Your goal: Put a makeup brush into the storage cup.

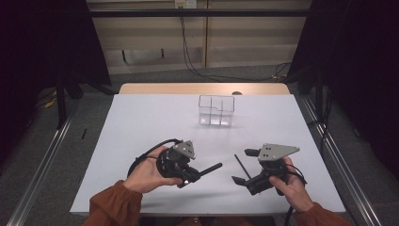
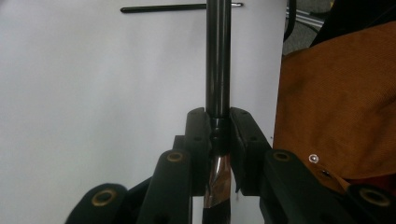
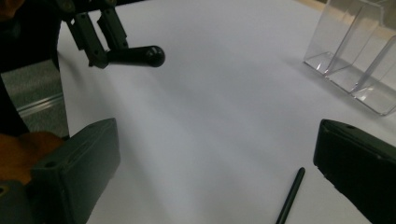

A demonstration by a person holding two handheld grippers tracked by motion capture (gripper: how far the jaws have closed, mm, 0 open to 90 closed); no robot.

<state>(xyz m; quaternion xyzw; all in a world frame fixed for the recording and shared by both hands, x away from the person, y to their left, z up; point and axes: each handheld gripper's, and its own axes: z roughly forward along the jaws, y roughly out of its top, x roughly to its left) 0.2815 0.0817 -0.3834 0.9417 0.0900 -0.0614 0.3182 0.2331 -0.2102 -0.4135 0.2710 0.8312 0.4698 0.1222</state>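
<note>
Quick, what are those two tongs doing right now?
Left tongs: closed on a thick black cylindrical pen.
Right tongs: open, holding nothing; a thin black stick lies on the table between them.

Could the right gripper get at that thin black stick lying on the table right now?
Probably yes. The right gripper is open, and the thin black stick lies on bare table just ahead of its jaws with nothing between.
</note>
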